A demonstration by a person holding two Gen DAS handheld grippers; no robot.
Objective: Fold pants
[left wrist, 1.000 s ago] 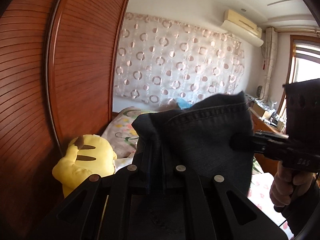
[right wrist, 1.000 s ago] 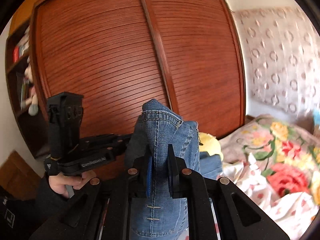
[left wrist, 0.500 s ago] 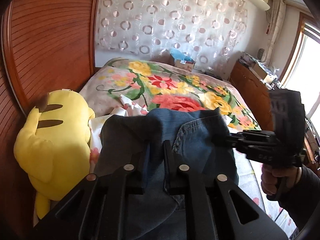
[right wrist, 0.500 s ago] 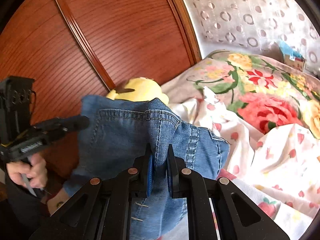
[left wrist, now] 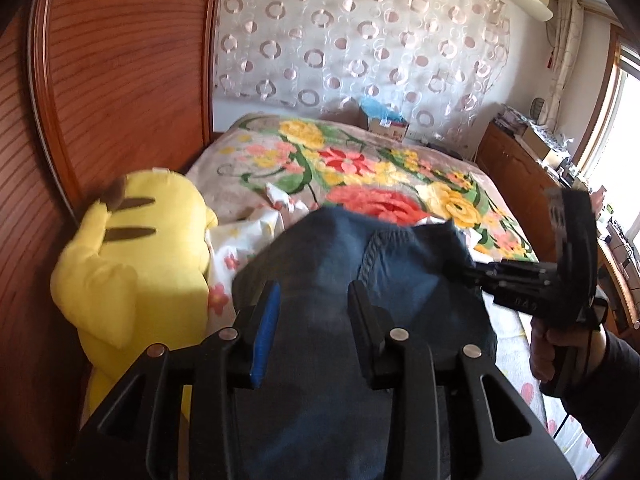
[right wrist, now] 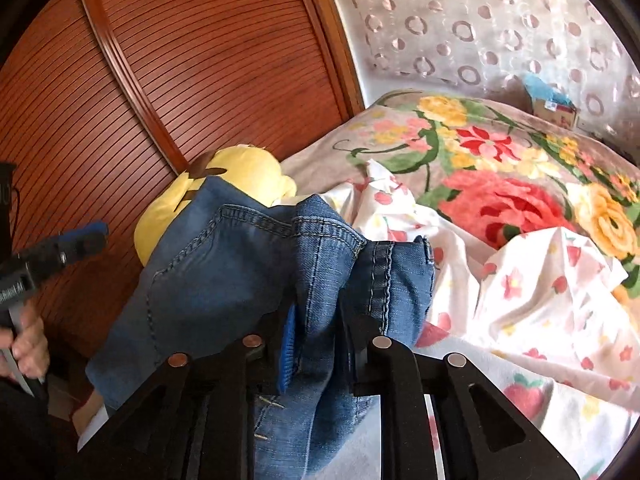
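Observation:
The blue denim pants (left wrist: 360, 256) lie bunched on the bed just ahead of both grippers. My left gripper (left wrist: 314, 300) is over them with its jaws opening; the denim lies between and under the fingers, and the pads do not press it. My right gripper (right wrist: 318, 320) still has a fold of the waistband (right wrist: 332, 236) filling its gap, and its jaws are opening too. In the left wrist view the right gripper (left wrist: 460, 268) touches the pants' right corner. In the right wrist view the left gripper (right wrist: 92, 236) is off the pants' left edge.
A yellow plush toy (left wrist: 136, 256) lies left of the pants against the wooden wardrobe doors (left wrist: 120, 80). A flowered blanket (left wrist: 360, 160) and a crumpled white floral sheet (right wrist: 520, 300) cover the bed. A small box (left wrist: 384, 120) sits at its head. A wooden dresser (left wrist: 516, 160) stands on the right.
Both grippers came down from in front of the wardrobe to the bed, carrying the pants. The left jaws spread and let go of the denim; the right jaws widened a little.

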